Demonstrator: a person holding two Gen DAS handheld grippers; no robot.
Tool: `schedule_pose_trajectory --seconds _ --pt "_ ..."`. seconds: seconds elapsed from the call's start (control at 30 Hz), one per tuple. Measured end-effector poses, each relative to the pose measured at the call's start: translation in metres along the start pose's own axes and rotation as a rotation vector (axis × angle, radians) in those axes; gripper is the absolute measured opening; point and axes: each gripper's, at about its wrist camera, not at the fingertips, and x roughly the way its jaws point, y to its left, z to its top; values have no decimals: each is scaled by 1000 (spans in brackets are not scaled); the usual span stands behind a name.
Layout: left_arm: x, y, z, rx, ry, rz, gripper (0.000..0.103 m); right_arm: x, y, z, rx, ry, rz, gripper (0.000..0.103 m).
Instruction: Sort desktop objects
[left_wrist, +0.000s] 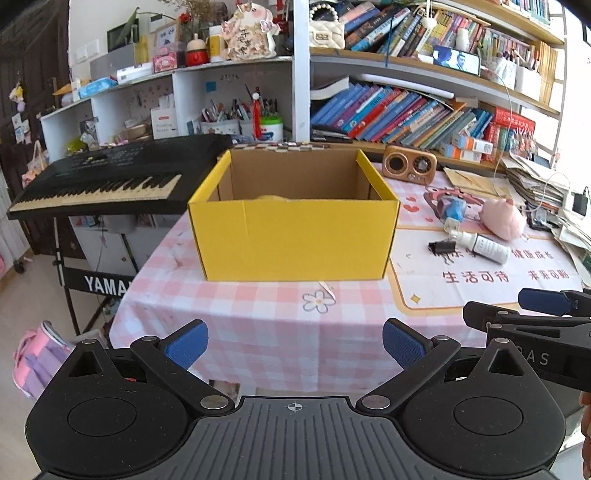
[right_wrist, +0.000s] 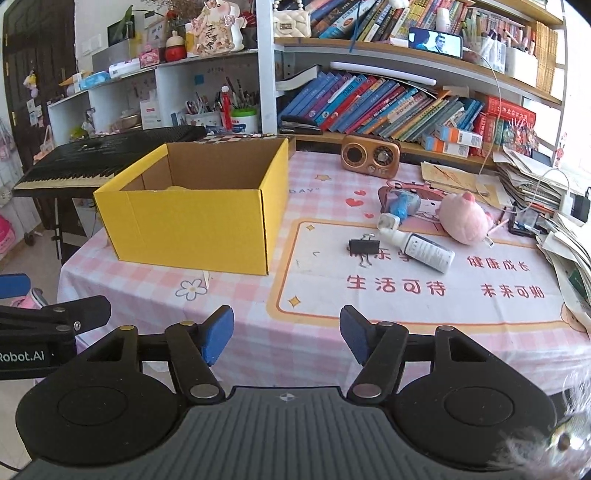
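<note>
We hold both grippers empty: left gripper (left_wrist: 295, 345) spread wide facing the open yellow cardboard box (left_wrist: 295, 240), right gripper (right_wrist: 286, 338) spread. Black binder clip (right_wrist: 364, 245), white spray bottle (right_wrist: 424, 251) and pink plush toy (right_wrist: 465, 221) lie at its one o'clock, probably awaiting boxing.

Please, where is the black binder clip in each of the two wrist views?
Left wrist view: black binder clip at right of centre, right of the yellow box.
Right wrist view: black binder clip near centre, right of the yellow box.
Shared landmark: the white spray bottle beside it.
</note>
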Motion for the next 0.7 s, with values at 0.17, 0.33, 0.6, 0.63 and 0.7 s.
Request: schedule_pose_trajectory --seconds 0.17,0.33,0.6,0.63,0.7 --pt "0 -4 -3 10 8 -17 102 -4 -3 -5 9 10 -17 67" --pt "3 -10 -4 25 18 -46 102 -8 -10 -10 27 20 -51 68" --pt "7 -26 -4 64 27 -108 102 -14 -27 -17 66 32 -116 69" --pt "8 -28 -4 68 29 -115 102 -14 -29 -18 71 34 -123 70" --pt "10 -33 -2 76 31 -126 102 -15 -33 -19 80 36 -135 70"
